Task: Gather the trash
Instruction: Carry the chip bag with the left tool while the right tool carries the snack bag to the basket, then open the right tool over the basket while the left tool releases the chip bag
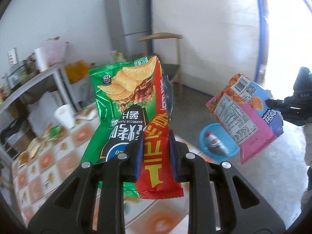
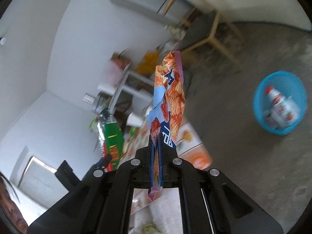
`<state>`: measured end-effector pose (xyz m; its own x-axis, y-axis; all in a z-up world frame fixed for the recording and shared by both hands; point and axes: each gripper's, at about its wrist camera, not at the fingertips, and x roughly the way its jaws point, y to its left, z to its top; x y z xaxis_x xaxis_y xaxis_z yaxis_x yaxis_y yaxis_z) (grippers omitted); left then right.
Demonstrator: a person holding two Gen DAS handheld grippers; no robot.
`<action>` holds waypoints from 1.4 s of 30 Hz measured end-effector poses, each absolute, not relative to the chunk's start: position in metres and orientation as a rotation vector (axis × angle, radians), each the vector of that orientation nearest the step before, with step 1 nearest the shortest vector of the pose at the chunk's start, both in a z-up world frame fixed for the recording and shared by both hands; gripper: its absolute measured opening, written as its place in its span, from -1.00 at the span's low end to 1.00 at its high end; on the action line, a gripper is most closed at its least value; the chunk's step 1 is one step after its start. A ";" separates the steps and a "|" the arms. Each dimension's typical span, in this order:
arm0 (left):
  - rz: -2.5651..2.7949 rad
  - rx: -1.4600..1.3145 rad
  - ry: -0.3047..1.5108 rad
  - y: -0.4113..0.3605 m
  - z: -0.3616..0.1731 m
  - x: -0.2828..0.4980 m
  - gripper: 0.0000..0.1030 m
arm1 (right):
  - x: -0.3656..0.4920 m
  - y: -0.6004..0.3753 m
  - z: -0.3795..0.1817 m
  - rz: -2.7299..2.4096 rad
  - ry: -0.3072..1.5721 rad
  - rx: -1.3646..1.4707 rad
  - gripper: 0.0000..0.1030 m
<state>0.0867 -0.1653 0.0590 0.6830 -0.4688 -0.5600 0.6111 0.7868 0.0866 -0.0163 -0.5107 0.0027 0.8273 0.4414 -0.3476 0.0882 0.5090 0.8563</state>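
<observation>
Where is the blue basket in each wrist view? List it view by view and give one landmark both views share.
Left wrist view: blue basket right of centre, on the floor, partly behind the pink snack bag.
Right wrist view: far right, on the floor, bottle inside.
Shared landmark: the wooden chair beside the grey fridge.

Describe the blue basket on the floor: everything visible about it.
The blue basket is a round, open-topped bin with mesh-like plastic walls, standing upright on the grey concrete floor, beyond the table's corner. A plastic bottle with a red cap lies tilted inside; other contents are blurred. Neither gripper touches it.
</observation>
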 end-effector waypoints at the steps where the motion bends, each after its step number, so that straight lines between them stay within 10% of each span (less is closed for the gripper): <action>1: -0.648 0.274 0.556 -0.177 0.059 0.089 -0.58 | -0.025 -0.522 0.003 0.187 0.574 1.024 -0.92; 21: -1.138 -0.025 1.045 -0.398 -0.032 0.182 -0.58 | -0.002 -0.638 -0.096 -0.307 0.776 0.947 -0.92; 31: -1.098 -0.065 1.083 -0.403 -0.055 0.191 -0.57 | 0.112 -0.633 -0.154 -0.502 0.981 0.446 -0.90; 42: -1.085 -0.083 1.121 -0.414 -0.060 0.208 -0.57 | 0.107 -0.638 -0.187 -0.447 0.994 0.557 -0.30</action>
<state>0.2083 -0.4140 -0.0605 0.0112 -0.7320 -0.6812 0.6567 0.5192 -0.5470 0.1074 -0.6380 -0.1873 0.4763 -0.0994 -0.8736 0.5873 0.7754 0.2320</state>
